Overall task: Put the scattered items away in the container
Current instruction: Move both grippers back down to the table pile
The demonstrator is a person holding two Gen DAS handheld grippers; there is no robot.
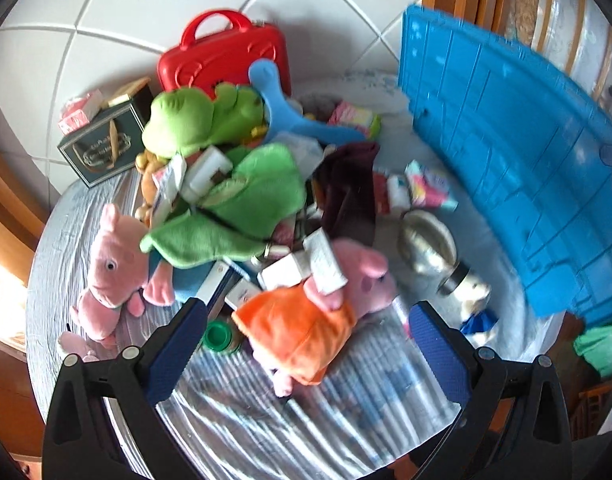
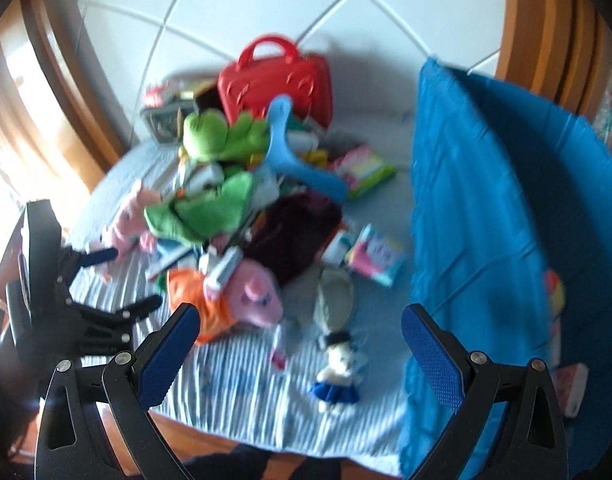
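A heap of toys and boxes lies on a striped cloth. A pink pig plush in an orange dress (image 1: 306, 312) (image 2: 234, 300) lies at the heap's near edge. My left gripper (image 1: 306, 320) is open, its fingers either side of that pig, just above it; it also shows in the right wrist view (image 2: 106, 280). My right gripper (image 2: 300, 328) is open and empty, above the cloth near a small bear doll (image 2: 339, 368). The blue container (image 1: 517, 168) (image 2: 505, 220) stands at the right, its wall tall beside the heap.
A green dinosaur plush (image 1: 202, 120), a second pink pig (image 1: 114, 268), a red case (image 1: 222, 56), a blue hanger (image 1: 282, 108), a dark garment (image 1: 345, 184), a dark box (image 1: 102, 144) and a silver pouch (image 1: 425, 240) lie around. Wooden furniture borders the cloth.
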